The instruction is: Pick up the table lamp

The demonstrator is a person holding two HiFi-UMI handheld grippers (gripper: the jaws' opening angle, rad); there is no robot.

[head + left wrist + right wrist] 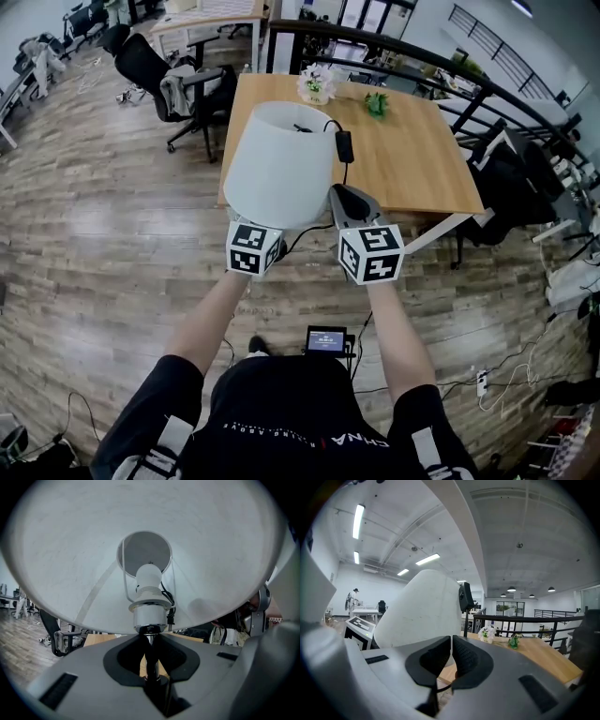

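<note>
The table lamp's white shade [279,164] hangs in the air in front of the wooden table [412,159]. In the left gripper view I look up into the shade [70,550] at the bulb socket [149,604]. My left gripper [150,656] is shut on the lamp's thin stem [150,645] just below the socket. In the head view its jaws are hidden under the shade. My right gripper [349,202] sits to the right of the shade [422,606]. Its pads are shut [452,660] on the black cord, which rises to the inline switch [465,597].
On the table's far edge stand a white flower pot [317,84] and a small green plant [377,103]. A black office chair [159,80] is left of the table and a black railing [450,75] runs behind it. A small screen [325,339] lies on the wooden floor near my feet.
</note>
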